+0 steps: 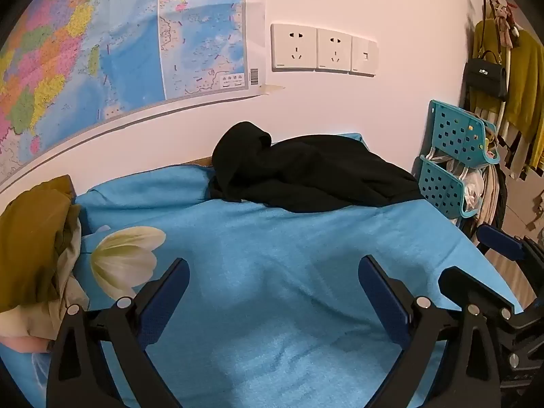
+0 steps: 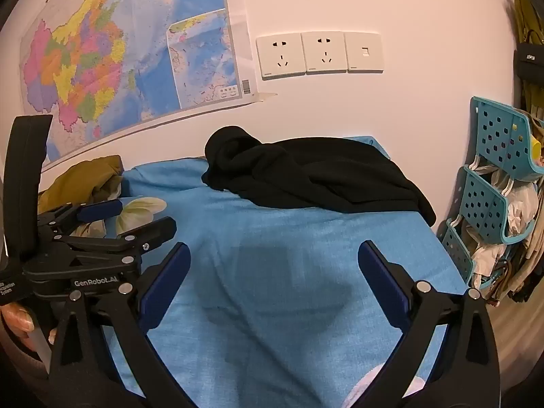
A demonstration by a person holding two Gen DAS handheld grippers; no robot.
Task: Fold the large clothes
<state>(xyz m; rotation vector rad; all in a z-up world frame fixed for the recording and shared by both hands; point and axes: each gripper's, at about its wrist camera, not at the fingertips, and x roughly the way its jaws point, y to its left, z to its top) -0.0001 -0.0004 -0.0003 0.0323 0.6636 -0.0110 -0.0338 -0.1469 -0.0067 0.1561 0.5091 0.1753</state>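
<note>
left hand-held gripper [image 1: 273,272]: spread wide, holding nothing | right hand-held gripper [image 2: 273,258]: spread wide, holding nothing | black garment [image 1: 312,176]: crumpled on blue bed sheet [image 1: 272,272], well ahead of both, against wall

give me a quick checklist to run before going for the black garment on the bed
1. Left gripper open with nothing between its fingers: ok.
2. Right gripper open with nothing between its fingers: ok.
3. Black garment in view and within the bed's far edge by the wall: ok.
4. Garment spread flat for folding: not ok, it lies bunched in a heap.
5. Blue sheet between the grippers and the garment free of other things: ok; the olive clothes sit off to the left.
6. Which end is collar or hem: cannot tell, the folds hide it.
</note>
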